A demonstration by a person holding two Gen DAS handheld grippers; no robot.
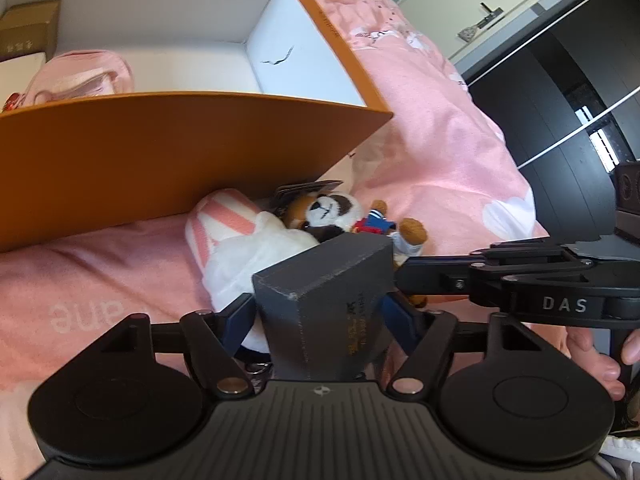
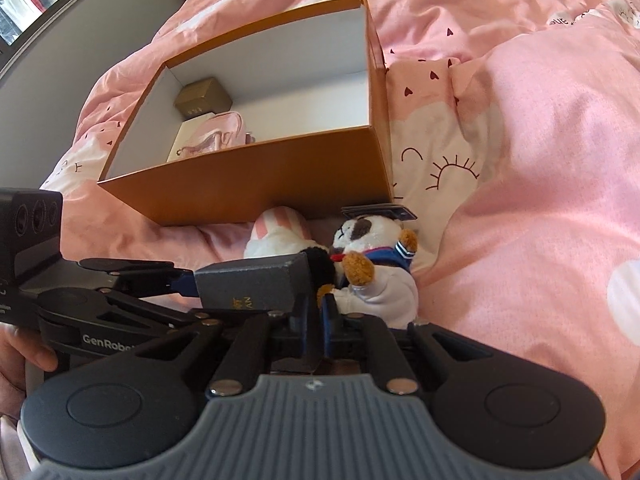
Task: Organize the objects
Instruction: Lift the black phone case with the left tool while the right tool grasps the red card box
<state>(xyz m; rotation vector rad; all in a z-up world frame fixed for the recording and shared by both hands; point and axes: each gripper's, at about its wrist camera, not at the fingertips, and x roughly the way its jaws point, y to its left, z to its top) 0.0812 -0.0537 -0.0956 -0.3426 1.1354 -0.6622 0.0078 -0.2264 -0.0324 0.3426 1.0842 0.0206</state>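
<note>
1. Dark grey rectangular cardboard box with gold printing down one side. Only fragments of the lettering show and they cannot be read. It lies near the cameras, on top of the soft toys, in front of the large orange box.
2. Left gripper: its blue fingers stand wide and bear on two opposite sides of the grey box, grasping it. In the right wrist view its black body carries the white lettering "GenRobo", cut off by the other gripper.
3. Right gripper: its fingers are clenched together just right of the grey box, close to the sailor toy's foot. In the left wrist view its arm reads "DAS".
4. Brown, white and black plush animal in a navy sailor outfit, just beyond the grey box. Dark card tags lie at its head.
5. Pink-and-white striped plush toy, to the left of the sailor toy and touching it, against the orange box's near wall.
6. Large open orange cardboard box with a white inside, further away on the bed. At its left end it holds a small brown carton with gold characters too small to read, and a pale pink pouch.
7. Pink printed bedcover with hearts and suns, under everything. Pale letters on it appear upside down and only in part.
8. A person's hands grip the gripper handles at the frame edges.
</note>
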